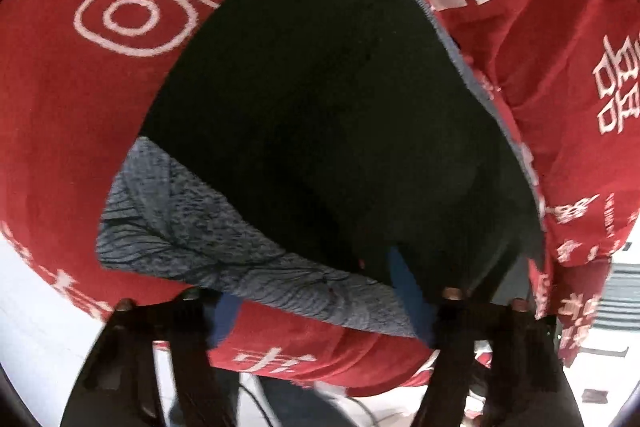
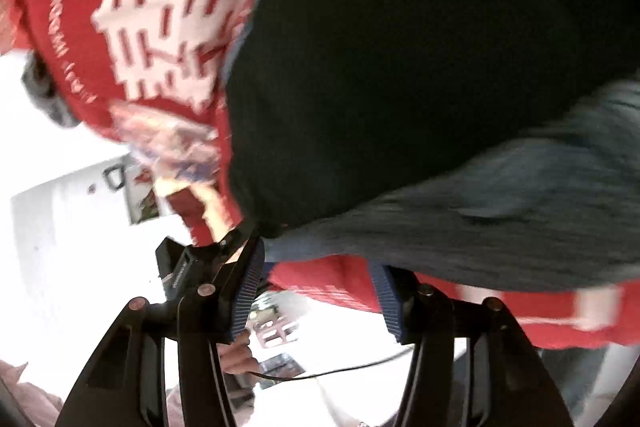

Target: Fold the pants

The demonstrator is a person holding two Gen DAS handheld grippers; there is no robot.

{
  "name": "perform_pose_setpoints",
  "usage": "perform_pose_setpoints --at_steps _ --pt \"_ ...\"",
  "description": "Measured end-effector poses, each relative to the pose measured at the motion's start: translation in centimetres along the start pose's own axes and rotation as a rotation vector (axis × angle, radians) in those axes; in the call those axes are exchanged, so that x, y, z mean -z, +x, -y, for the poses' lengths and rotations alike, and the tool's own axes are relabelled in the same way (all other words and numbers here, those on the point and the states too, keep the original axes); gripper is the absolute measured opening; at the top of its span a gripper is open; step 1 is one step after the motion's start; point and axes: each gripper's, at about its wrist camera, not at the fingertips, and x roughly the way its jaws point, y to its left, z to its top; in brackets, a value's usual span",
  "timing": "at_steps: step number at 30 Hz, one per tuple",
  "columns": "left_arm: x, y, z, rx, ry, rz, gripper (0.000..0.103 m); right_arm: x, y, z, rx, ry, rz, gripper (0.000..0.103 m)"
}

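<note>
Left wrist view: we've got the dark pants with a grey heathered waistband running away from both grippers across the red printed cloth; the left gripper and right gripper straddle the waistband edge at the cloth's near edge, jaws apart, not pinching yet.

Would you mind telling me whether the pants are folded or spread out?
Partly folded: the pants show a grey inner panel turned over at the near edge.

Matt black cloth pants with a heathered grey knit waistband lie ahead of the claw on a red printed woven cover; ribbed blue rubbery pads.
</note>
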Motion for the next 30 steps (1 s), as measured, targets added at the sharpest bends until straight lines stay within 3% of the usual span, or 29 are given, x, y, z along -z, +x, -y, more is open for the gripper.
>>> perform_pose_setpoints --at_steps 4,8,13,14,15,16,19,23,30 --pt "0.1 -0.4 -0.8 -0.044 0.035 -0.009 0.031 0.5 -2.7 4.1 -0.085 0.176 0.082 0.056" --pt "0.0 -0.6 -1.2 -0.041 0.034 -0.023 0.029 1.5 -4.1 6.2 -0.156 0.305 0.140 0.056" --pt "0.0 -0.3 -0.4 -0.069 0.052 -0.020 0.029 -0.4 -5.1 5.9 -0.131 0.246 0.118 0.053" --pt "0.0 -0.2 -0.3 -0.075 0.044 -0.017 0.029 -0.9 -5.2 5.7 -0.111 0.241 0.105 0.043" --pt "0.1 -0.3 -0.4 -0.073 0.034 -0.020 0.022 -1.1 -5.3 5.4 -0.072 0.239 0.093 0.005" --pt "0.0 -0.4 -0.2 -0.078 0.021 -0.031 0.015 -1.2 -5.6 5.0 -0.032 0.230 0.082 0.004" --pt "-0.8 -1.9 0.8 -0.050 -0.028 -0.005 0.015 -2.0 -6.6 1.6 0.046 0.103 0.044 0.003" --pt "-2.7 -4.6 3.9 -0.016 -0.013 0.047 0.015 -5.2 -8.7 -5.0 0.055 -0.087 0.016 0.003" --pt "-10.5 -6.0 11.9 -0.059 0.147 0.243 0.016 -16.1 -7.5 -13.2 0.092 -0.284 -0.010 0.003"
